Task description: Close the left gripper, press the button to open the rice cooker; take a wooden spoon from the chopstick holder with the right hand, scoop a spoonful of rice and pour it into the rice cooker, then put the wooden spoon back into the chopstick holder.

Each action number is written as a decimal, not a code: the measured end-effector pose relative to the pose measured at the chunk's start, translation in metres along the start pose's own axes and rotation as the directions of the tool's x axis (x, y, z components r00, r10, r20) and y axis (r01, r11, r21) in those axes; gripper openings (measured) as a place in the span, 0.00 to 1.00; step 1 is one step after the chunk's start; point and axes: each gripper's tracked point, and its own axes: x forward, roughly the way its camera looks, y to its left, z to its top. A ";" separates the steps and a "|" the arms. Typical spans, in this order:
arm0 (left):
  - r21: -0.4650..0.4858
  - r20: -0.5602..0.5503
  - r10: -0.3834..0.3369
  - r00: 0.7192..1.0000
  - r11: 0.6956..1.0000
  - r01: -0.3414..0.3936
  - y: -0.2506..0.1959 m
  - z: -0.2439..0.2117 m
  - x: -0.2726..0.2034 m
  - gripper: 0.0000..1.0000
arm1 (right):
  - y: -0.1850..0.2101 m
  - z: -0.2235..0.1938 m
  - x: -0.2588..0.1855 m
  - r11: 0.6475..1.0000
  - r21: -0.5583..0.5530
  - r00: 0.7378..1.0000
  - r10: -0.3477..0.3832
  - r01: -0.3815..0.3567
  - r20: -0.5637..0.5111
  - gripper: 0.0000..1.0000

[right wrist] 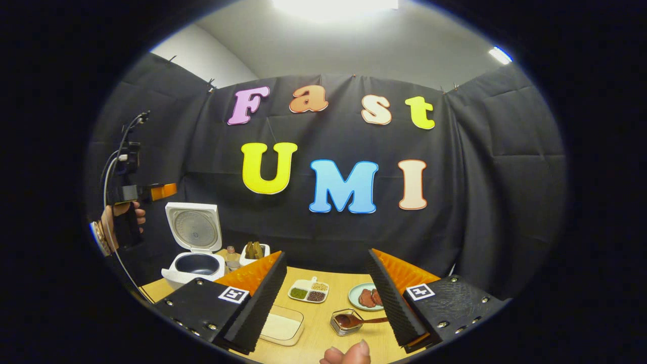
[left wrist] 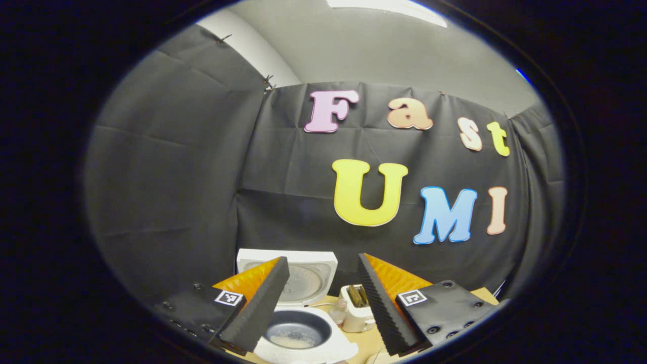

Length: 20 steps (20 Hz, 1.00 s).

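Left gripper view | rice cooker (left wrist: pixel 303 328) open, below parted left claw (left wrist: pixel 323 303)

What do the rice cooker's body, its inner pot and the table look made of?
The rice cooker body looks like glossy white plastic: smooth, rounded, uniform shell. Its inner pot looks like dark coated metal, probably non-stick, with a matte grey-blue sheen. The table looks like light wood or wood-look laminate; the pale tan grain leaves that open.
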 end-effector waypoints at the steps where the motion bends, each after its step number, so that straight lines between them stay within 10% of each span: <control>1: -0.013 -0.002 0.006 1.000 1.000 -0.006 0.005 -0.003 0.022 0.91 | 0.001 -0.002 -0.006 1.000 -0.026 1.000 -0.014 0.014 -0.015 0.97; 11: 0.050 -0.083 0.160 0.984 0.986 -0.156 0.071 -0.044 0.204 0.98 | 0.008 -0.019 -0.022 0.994 -0.090 0.989 -0.075 0.064 -0.125 0.95; 20: 0.137 -0.216 0.213 0.953 0.973 -0.186 0.081 -0.082 0.216 0.94 | 0.017 -0.032 -0.027 0.999 -0.038 0.987 -0.043 0.038 -0.157 0.95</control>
